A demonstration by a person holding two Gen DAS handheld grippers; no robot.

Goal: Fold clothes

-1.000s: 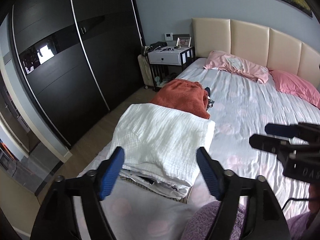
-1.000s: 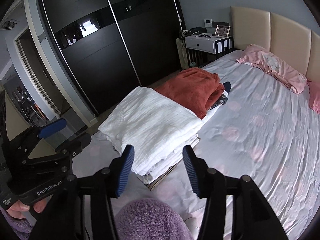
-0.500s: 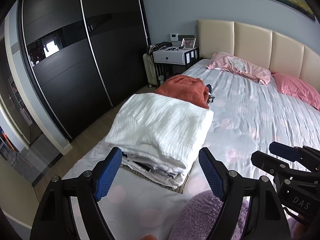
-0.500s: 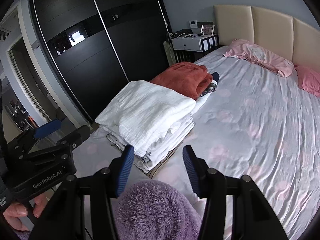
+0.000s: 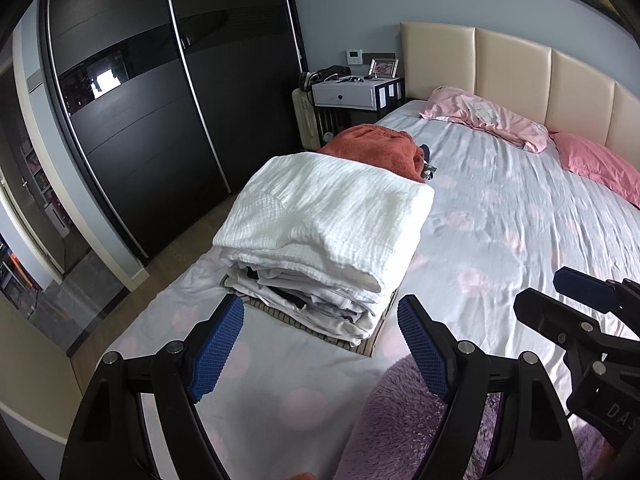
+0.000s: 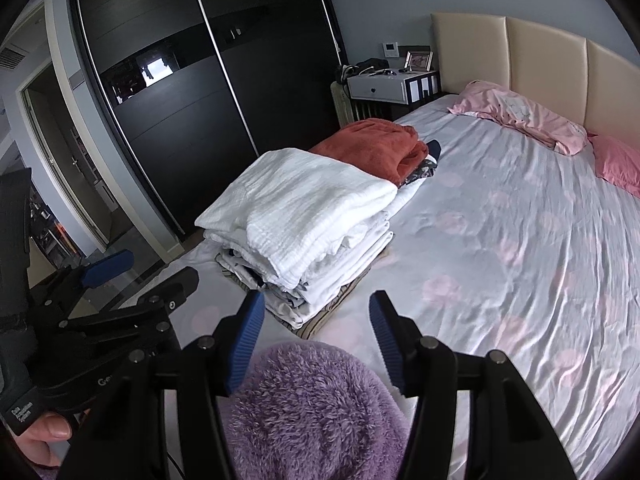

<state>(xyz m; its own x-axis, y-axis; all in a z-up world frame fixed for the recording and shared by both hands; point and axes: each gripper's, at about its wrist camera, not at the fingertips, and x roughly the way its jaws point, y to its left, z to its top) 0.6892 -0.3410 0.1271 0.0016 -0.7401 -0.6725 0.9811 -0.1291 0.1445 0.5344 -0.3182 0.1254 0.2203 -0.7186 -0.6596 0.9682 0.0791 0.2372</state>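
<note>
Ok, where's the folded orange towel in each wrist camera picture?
Left wrist: orange towel sits upper centre, behind the white folded stack.
Right wrist: orange towel sits upper centre, again just behind the white stack.
Shared landmark: the white bedside table beyond it, by the headboard.

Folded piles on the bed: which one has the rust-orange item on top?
The far pile, nearer the nightstand, topped by the rust-orange garment. The near pile, just ahead of both claws, has a white textured cloth on top.

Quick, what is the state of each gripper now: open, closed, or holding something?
Left gripper: open, holding nothing.
Right gripper: open, jaws just opening further, nothing gripped; purple fleece lies below.
</note>
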